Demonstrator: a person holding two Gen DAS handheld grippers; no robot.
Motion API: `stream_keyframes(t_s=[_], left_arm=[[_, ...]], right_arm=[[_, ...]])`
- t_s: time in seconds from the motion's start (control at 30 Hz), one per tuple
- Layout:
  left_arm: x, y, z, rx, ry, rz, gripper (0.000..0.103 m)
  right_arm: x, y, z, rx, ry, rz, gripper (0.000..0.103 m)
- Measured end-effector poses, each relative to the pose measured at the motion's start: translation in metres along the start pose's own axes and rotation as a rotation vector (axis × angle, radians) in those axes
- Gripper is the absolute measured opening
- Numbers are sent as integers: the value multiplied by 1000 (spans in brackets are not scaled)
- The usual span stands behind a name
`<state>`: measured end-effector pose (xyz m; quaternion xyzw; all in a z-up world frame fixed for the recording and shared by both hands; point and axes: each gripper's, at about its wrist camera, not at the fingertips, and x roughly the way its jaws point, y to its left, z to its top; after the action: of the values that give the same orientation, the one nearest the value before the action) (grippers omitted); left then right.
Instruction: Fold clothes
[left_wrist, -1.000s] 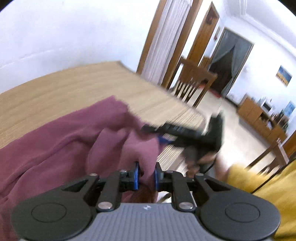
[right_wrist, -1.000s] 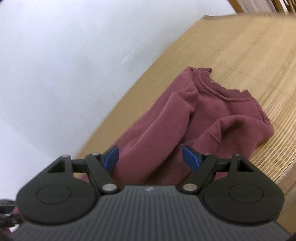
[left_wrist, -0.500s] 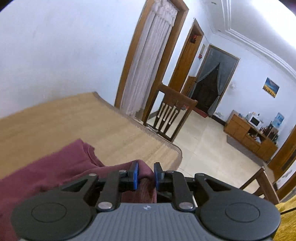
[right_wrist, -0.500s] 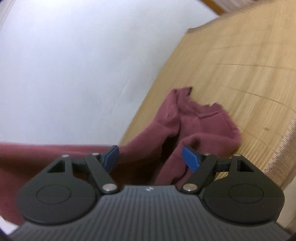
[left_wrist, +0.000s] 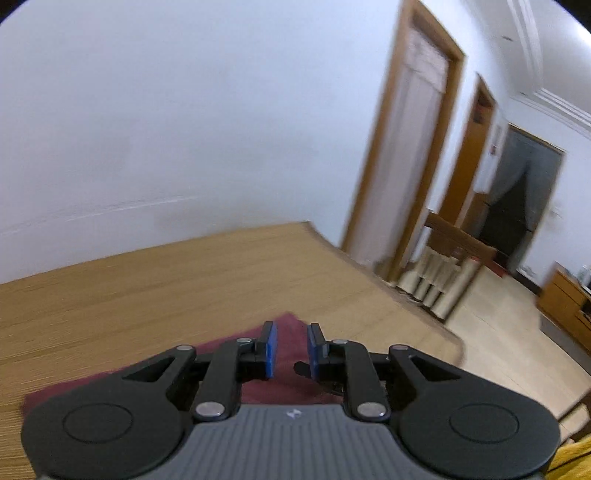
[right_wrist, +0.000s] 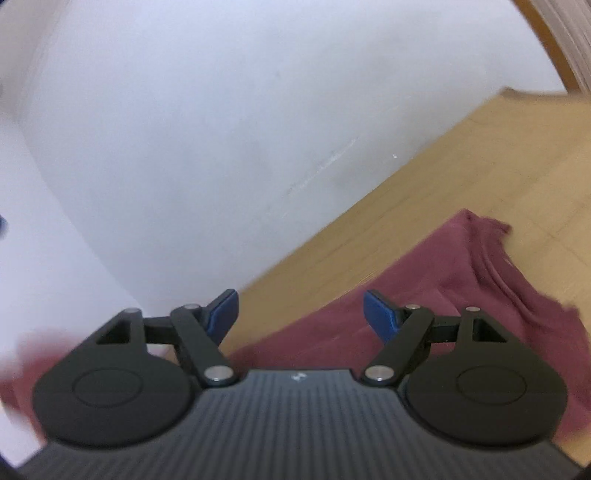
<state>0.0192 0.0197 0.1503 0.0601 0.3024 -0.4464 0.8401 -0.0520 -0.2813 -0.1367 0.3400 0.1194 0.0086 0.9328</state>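
A maroon sweatshirt (right_wrist: 461, 280) lies stretched over the straw-coloured table (right_wrist: 517, 166), its neckline end toward the far right. In the left wrist view my left gripper (left_wrist: 290, 349) is raised above the table (left_wrist: 147, 288), its blue pads close together and shut on a fold of the sweatshirt (left_wrist: 284, 384), which hangs down and to the left from it. My right gripper (right_wrist: 301, 306) stands open and wide near the wall side of the table, just above the cloth, with nothing between its pads. A maroon blur at the left edge of the right wrist view is more of the garment.
A white wall runs along the table's far side. Past the table's right end stand a wooden chair (left_wrist: 454, 266), a curtained doorway (left_wrist: 406, 147) and a low wooden cabinet (left_wrist: 565, 295). Yellow fabric (left_wrist: 576, 458) shows at the lower right corner.
My left gripper has risen with the cloth still pinched, so less of the garment shows under it. The right gripper swung across, and the bunched sweatshirt now looks pulled out flatter.
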Motion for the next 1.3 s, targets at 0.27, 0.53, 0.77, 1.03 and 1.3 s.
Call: stream_keyframes(t_s=[0.27,0.53,0.77,1.03,1.3], left_arm=[[85,93,-71,38,291,-91,50],[173,122,-187,221,624,-326,59],[169,127,-231,89,569,-344,82],[137,128,-263,-120,505,-177,82],[140,119,-285,-134,425,-98,59]], right_arm=[[74,16,-2,-42,126,-149,78],[59,66,-10,-521,413,-130,78],[70,118,-23,-1081,853,181,76],[123,118,-58,-1178,1032,373,76],[116,109,-72,-1231,1038,402,76]])
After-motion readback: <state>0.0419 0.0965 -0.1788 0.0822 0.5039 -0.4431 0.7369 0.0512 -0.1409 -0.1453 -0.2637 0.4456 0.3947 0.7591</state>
